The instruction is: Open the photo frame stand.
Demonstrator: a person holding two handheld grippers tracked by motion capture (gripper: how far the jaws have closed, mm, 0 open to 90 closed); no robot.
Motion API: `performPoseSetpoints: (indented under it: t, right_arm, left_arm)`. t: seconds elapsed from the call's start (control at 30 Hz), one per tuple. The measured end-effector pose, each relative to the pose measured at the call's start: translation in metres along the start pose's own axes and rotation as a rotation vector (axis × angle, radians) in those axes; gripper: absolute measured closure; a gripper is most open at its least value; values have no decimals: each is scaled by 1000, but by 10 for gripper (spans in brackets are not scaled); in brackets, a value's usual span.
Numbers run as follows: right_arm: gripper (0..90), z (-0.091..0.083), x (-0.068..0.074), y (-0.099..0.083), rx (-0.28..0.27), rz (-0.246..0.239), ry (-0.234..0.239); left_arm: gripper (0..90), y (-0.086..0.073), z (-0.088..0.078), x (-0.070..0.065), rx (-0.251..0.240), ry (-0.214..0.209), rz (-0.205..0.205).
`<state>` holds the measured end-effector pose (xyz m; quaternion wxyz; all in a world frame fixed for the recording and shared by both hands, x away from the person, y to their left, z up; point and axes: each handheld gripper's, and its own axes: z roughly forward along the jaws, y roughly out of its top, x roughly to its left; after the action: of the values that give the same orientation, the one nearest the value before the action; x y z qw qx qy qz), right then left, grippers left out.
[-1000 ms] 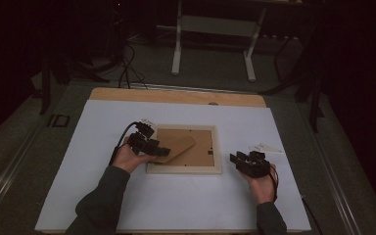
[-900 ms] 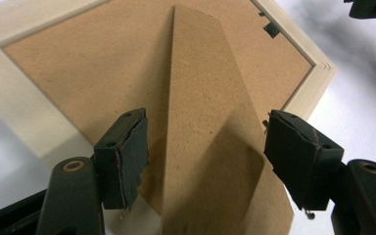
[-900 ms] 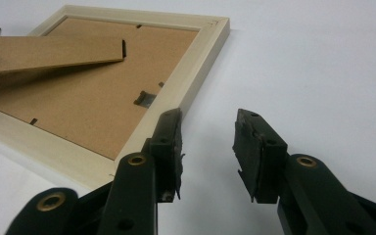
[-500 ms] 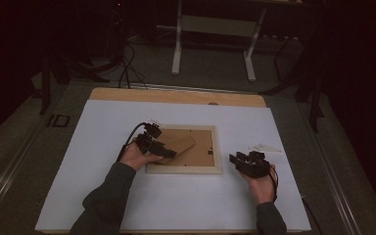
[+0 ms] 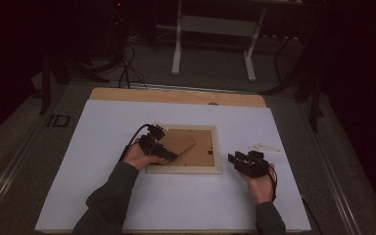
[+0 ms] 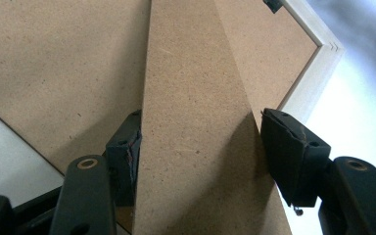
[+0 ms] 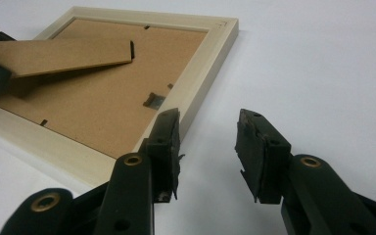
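Left hand-held gripper (image 6: 198, 147) straddles picture frame's (image 5: 183, 169) easel stand (image 6: 196, 122), jaws just closing, pads not yet pressing; right hand-held gripper (image 7: 208, 142) half-open, empty. Grip squarely, lift gently.

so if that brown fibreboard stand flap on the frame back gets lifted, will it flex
The brown fibreboard stand flap probably stays stiff: it juts out flat, unsagging. Likely light, being thin. It looks fixed at one end to the pale wooden picture frame, so it should pivot, not slide.
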<state>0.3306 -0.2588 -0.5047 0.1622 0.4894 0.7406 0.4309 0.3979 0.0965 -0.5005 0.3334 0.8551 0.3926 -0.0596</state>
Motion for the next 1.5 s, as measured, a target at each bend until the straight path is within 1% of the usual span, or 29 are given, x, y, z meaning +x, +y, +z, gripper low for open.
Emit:
performPoseSetpoints:
  t: [0.1,0.27,0.3,0.33,0.57,0.7,0.87,0.9,0.93,1.0,1.1,1.13,1.17,1.23,1.4,1.5]
  right_arm:
    - [603,0,-1,0,-1,1,-2]
    - [603,0,-1,0,3,4,0]
    - [603,0,-1,0,3,4,0]
    - [604,0,-1,0,3,6,1]
    - [601,-3,1,3,-1,2,6]
    - [601,-4,1,6,4,-8,7]
    - [601,-3,2,14,14,-29,7]
    - [601,-3,2,14,14,-29,7]
    - [600,-3,2,16,20,-37,8]
    - [598,-1,2,23,35,-58,4]
    - [589,1,2,29,43,-63,8]
    - [582,2,2,31,48,-66,11]
    - [579,6,3,36,58,-69,17]
    - [578,10,3,39,70,-70,20]
    - [556,19,5,49,91,-80,28]
    - [544,23,5,53,105,-84,32]
  left_arm:
    - [396,0,-1,-2,-5,8,8]
    - [397,0,-1,-5,-14,34,40]
    - [397,0,-1,-5,-14,34,40]
    - [397,-1,0,-6,-16,46,53]
    - [397,-1,-1,-11,-38,86,85]
    - [396,-2,-1,-16,-52,112,115]
    - [396,-2,-5,-24,-66,153,167]
    - [396,-2,-5,-24,-66,153,167]
    - [396,-2,-6,-28,-74,167,179]
    - [396,-3,-7,-30,-80,180,192]
    - [396,-4,-7,-31,-86,185,199]
    - [396,-5,-7,-32,-95,185,198]
    - [396,-6,-7,-33,-98,187,201]
    - [396,-7,-8,-34,-104,192,203]
    - [396,-11,-9,-40,-119,220,225]
    - [396,-12,-10,-41,-125,224,228]
